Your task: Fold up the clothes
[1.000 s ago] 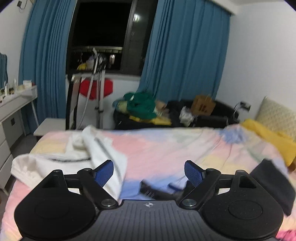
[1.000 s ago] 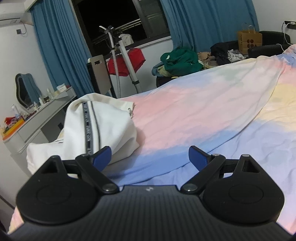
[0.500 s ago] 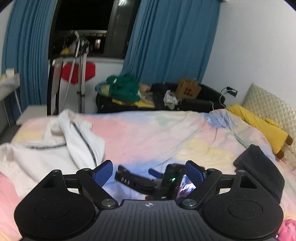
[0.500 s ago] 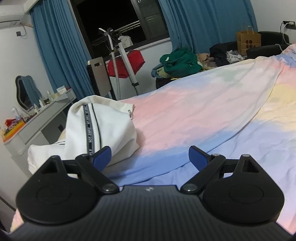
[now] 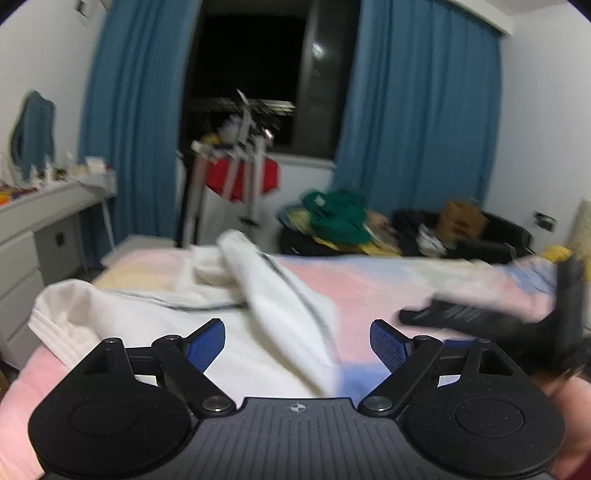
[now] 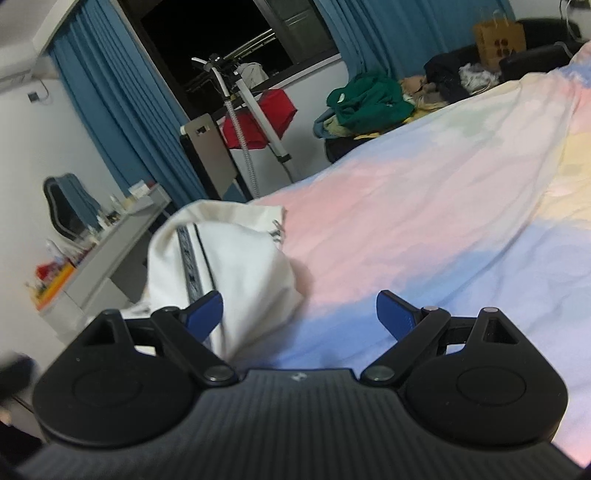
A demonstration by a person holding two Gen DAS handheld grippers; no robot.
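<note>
A crumpled white garment (image 5: 207,306) with a dark stripe lies on the pastel bedsheet (image 5: 388,284) near the bed's left corner. My left gripper (image 5: 297,341) hovers just above it, open, blue pads wide apart with a fold of the cloth in front of them, nothing pinched. In the right wrist view the same white garment (image 6: 229,266) sits at lower left, and my right gripper (image 6: 299,314) stands open over the sheet (image 6: 424,206), its left pad beside the cloth's edge. The right gripper's black body (image 5: 480,321) shows blurred in the left wrist view.
A grey desk (image 6: 122,240) with small items stands left of the bed. A garment steamer stand (image 5: 243,177) and red cloth are by the dark window. A green clothes pile (image 6: 369,99) and a paper bag (image 6: 498,33) lie on a dark sofa beyond.
The left gripper has dropped lower and swung left toward the white garment, which now looms closer. The right gripper has rolled slightly and edged toward the garment. Both stayed open.
</note>
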